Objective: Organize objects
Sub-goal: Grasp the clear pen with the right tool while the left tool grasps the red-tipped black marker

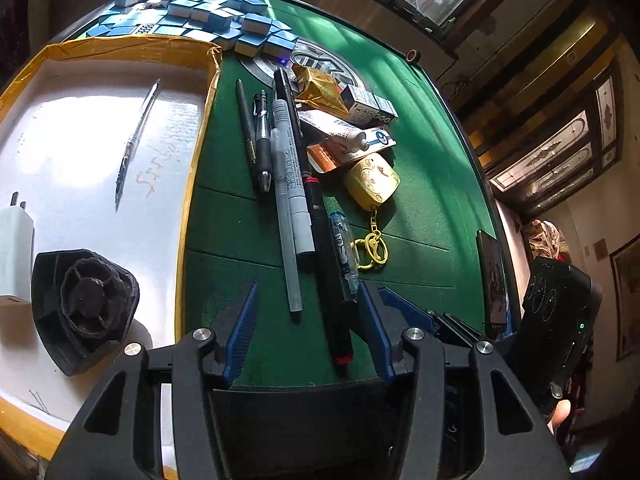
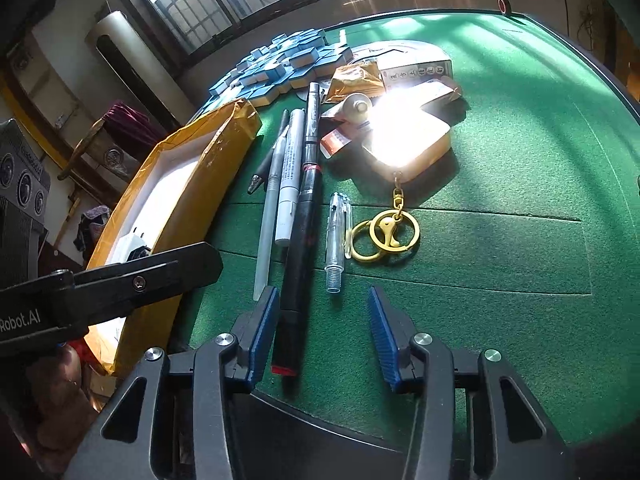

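Observation:
Several pens lie side by side on the green felt table (image 1: 420, 216). The longest is a black pen with red bands (image 1: 320, 240) (image 2: 300, 220), with a grey pen (image 1: 286, 240) and a white marker (image 1: 294, 184) to its left. A clear pen barrel (image 2: 338, 236) lies to its right. My left gripper (image 1: 308, 312) is open, and the near ends of the black and grey pens lie between its fingers. My right gripper (image 2: 324, 320) is open over the same black pen, which lies close beside its left pad (image 2: 266, 320). Neither gripper holds anything.
A yellow-edged box (image 1: 120, 46) on the left holds a clear pen (image 1: 136, 140), a white charger (image 1: 14, 248) and a black round part (image 1: 84, 308). A yellow keychain (image 1: 372, 180), gold rings (image 2: 384, 236), a tube, small cartons and blue tiles (image 1: 200, 8) lie beyond. A phone (image 1: 492, 280) rests at the right edge.

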Demonstrator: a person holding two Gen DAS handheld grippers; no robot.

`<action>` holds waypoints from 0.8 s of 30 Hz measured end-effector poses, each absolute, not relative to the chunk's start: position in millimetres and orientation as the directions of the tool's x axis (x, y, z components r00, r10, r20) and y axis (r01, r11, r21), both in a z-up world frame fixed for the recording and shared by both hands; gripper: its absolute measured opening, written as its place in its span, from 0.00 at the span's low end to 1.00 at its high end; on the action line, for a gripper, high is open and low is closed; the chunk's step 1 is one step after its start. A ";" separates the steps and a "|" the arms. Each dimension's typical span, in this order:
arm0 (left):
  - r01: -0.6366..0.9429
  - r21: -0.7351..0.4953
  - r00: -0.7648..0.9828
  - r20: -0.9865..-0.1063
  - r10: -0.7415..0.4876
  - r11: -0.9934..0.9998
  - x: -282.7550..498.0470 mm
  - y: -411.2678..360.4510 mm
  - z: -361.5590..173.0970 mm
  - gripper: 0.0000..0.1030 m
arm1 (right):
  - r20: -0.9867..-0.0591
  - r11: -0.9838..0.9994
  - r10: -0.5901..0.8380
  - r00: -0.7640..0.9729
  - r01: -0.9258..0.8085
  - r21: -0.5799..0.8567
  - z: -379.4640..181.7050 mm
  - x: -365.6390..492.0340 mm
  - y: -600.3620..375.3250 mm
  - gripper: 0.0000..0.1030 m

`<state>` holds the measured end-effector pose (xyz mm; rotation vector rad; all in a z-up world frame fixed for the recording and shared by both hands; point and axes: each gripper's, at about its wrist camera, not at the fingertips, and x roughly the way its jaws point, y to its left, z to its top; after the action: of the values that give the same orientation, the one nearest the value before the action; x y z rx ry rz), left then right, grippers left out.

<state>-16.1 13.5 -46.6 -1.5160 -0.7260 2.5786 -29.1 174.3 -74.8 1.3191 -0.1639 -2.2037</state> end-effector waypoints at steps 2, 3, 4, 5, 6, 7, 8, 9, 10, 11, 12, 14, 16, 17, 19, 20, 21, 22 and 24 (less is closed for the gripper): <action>0.184 -0.395 -0.519 -0.817 0.252 -0.900 -12.9 13.7 -46.7 0.47 | -0.773 -0.836 -0.521 -0.362 0.397 0.378 -74.7 -29.8 174.6 0.39; 0.185 -0.381 -0.519 -0.821 0.239 -0.906 -11.8 13.8 -46.4 0.47 | -0.774 -0.838 -0.519 -0.364 0.397 0.375 -74.6 -29.3 174.0 0.39; 0.180 -0.377 -0.519 -0.821 0.238 -0.909 -10.6 14.0 -46.1 0.47 | -0.775 -0.840 -0.514 -0.367 0.399 0.368 -74.7 -28.7 173.3 0.39; 0.181 -0.372 -0.520 -0.822 0.233 -0.910 -9.6 14.0 -45.8 0.47 | -0.777 -0.842 -0.510 -0.369 0.401 0.362 -74.3 -28.2 172.2 0.39; 0.184 -0.369 -0.523 -0.821 0.228 -0.911 -9.0 14.1 -45.7 0.47 | -0.778 -0.843 -0.507 -0.371 0.401 0.359 -74.1 -27.8 171.4 0.39; 0.184 -0.364 -0.523 -0.823 0.223 -0.913 -8.4 14.5 -45.7 0.47 | -0.779 -0.844 -0.505 -0.372 0.400 0.357 -74.0 -27.7 171.2 0.39; 0.179 -0.357 -0.521 -0.825 0.220 -0.917 -7.7 15.1 -45.5 0.47 | -0.777 -0.845 -0.506 -0.374 0.397 0.359 -73.7 -28.4 171.4 0.39; 0.172 -0.352 -0.521 -0.825 0.218 -0.920 -7.0 15.5 -45.4 0.47 | -0.774 -0.844 -0.508 -0.377 0.396 0.361 -73.4 -29.0 172.0 0.39; 0.165 -0.347 -0.523 -0.825 0.217 -0.923 -6.7 15.7 -45.5 0.47 | -0.774 -0.845 -0.506 -0.380 0.395 0.359 -73.8 -30.6 172.4 0.39; 0.160 -0.342 -0.523 -0.825 0.214 -0.926 -5.9 16.1 -45.3 0.47 | -0.776 -0.848 -0.503 -0.382 0.391 0.357 -74.6 -32.4 173.0 0.37; 0.156 -0.336 -0.522 -0.826 0.211 -0.929 -5.7 16.4 -44.9 0.47 | -0.775 -0.850 -0.502 -0.384 0.387 0.358 -74.7 -34.3 174.0 0.33; 0.152 -0.329 -0.521 -0.828 0.207 -0.932 -4.5 16.5 -44.5 0.47 | -0.778 -0.852 -0.501 -0.379 0.372 0.368 -75.1 -38.8 175.3 0.28; 0.150 -0.327 -0.519 -0.829 0.207 -0.933 -4.5 16.1 -44.6 0.47 | -0.777 -0.846 -0.512 -0.367 0.372 0.381 -75.3 -43.3 174.3 0.21; 0.150 -0.324 -0.518 -0.831 0.205 -0.934 -5.3 16.6 -44.7 0.47 | -0.779 -0.845 -0.512 -0.363 0.373 0.382 -75.9 -45.0 172.9 0.20; 0.149 -0.318 -0.516 -0.833 0.201 -0.936 -5.8 17.9 -44.6 0.47 | -0.784 -0.846 -0.508 -0.357 0.376 0.377 -77.2 -49.4 168.8 0.18; 0.147 -0.317 -0.518 -0.832 0.200 -0.937 -5.7 18.1 -44.8 0.47 | -0.787 -0.850 -0.500 -0.362 0.379 0.367 -77.1 -50.8 166.4 0.17; 0.148 -0.316 -0.520 -0.831 0.198 -0.937 -5.3 17.9 -44.8 0.47 | -0.790 -0.854 -0.490 -0.368 0.383 0.351 -76.9 -51.7 164.4 0.15; 0.150 -0.317 -0.520 -0.831 0.199 -0.936 -5.1 17.7 -44.8 0.47 | -0.797 -0.862 -0.473 -0.375 0.384 0.331 -76.8 -52.1 162.5 0.11; 0.156 -0.328 -0.517 -0.831 0.206 -0.932 -5.1 17.1 -44.4 0.47 | -0.806 -0.869 -0.451 -0.384 0.396 0.297 -76.0 -50.3 159.3 0.11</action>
<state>-5.1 17.1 -44.4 -1.5289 -0.5731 2.6491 -50.3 159.3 -76.0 1.3402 -0.0758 -2.2582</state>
